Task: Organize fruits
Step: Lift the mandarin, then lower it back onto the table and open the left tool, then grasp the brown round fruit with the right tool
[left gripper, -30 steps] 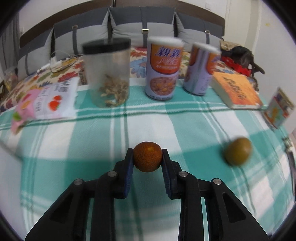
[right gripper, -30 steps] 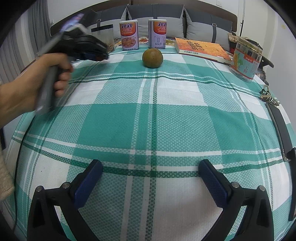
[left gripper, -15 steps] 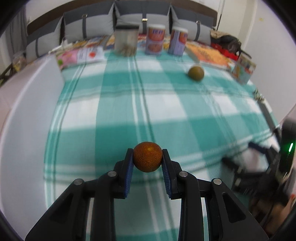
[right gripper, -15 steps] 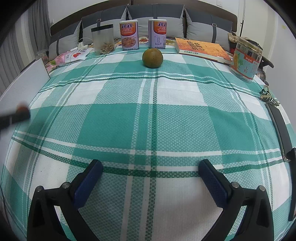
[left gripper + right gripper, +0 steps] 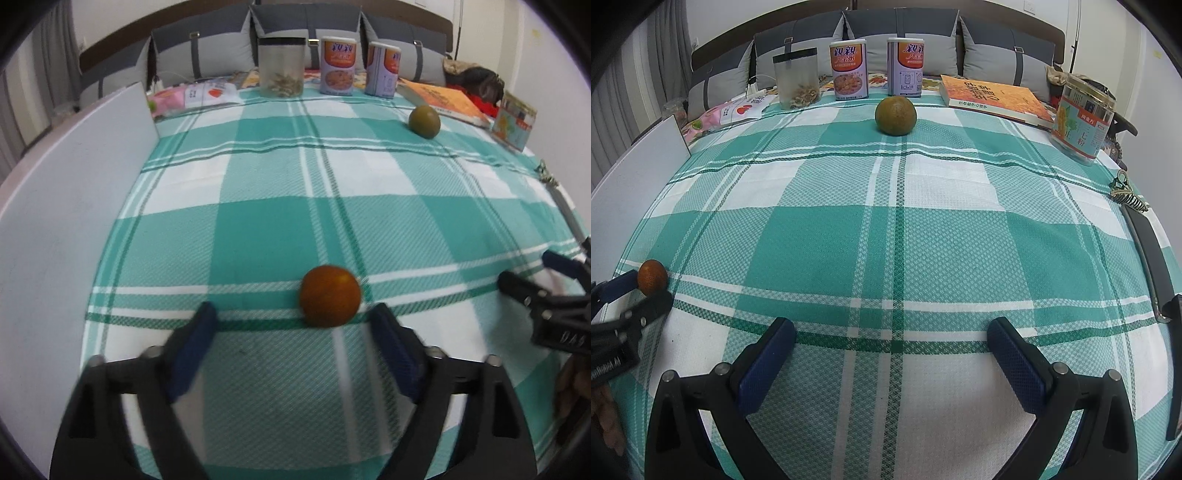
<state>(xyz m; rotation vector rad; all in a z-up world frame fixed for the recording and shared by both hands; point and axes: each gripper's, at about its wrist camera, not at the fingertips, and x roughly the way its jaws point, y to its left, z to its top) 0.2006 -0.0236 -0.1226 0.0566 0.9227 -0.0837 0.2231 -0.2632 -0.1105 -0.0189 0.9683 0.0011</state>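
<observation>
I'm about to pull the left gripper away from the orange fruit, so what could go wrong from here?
1. The orange fruit is round and sits free on the checked cloth as the left gripper opens; it may roll.
2. It lies close to the right-hand finger, so pulling back at an angle could nudge it.
3. The right gripper is open close beside it; a careless sweep toward the green fruit could clip it.

Both cameras sit low and close over the checked cloth (image 5: pixel 258 229), looking down and across it toward the far pillows (image 5: pixel 927 33). Each view sees the cans (image 5: pixel 848 72), the green fruit (image 5: pixel 895 114) and the other gripper's tip
</observation>
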